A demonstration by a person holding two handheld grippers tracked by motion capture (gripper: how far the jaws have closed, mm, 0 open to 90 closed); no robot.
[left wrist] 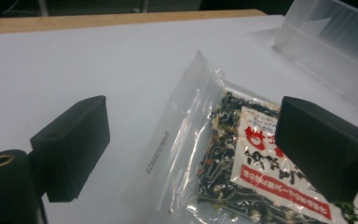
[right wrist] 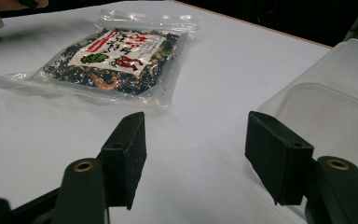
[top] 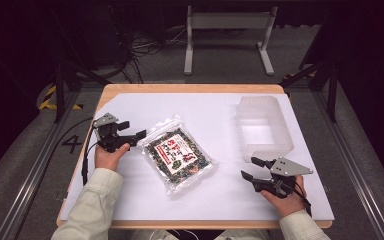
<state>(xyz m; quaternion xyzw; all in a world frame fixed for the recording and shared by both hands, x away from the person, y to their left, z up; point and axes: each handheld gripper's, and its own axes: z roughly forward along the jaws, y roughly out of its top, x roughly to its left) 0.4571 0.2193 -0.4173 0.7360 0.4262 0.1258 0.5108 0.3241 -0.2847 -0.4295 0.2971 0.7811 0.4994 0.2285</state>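
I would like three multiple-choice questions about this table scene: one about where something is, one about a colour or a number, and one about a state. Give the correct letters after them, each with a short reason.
1. Where does the clear snack bag lie?
A. inside the container
B. flat on the white sheet, between the two grippers
C. on the floor

2. How many plastic containers stand on the table?
A. one
B. two
C. three

3. How is the left gripper?
A. shut on the bag
B. shut on nothing
C. open

Answers:
1 B, it rests on the white sheet, left of the right gripper.
2 A, one translucent tub at the right.
3 C, its jaws stand apart near the bag's edge.
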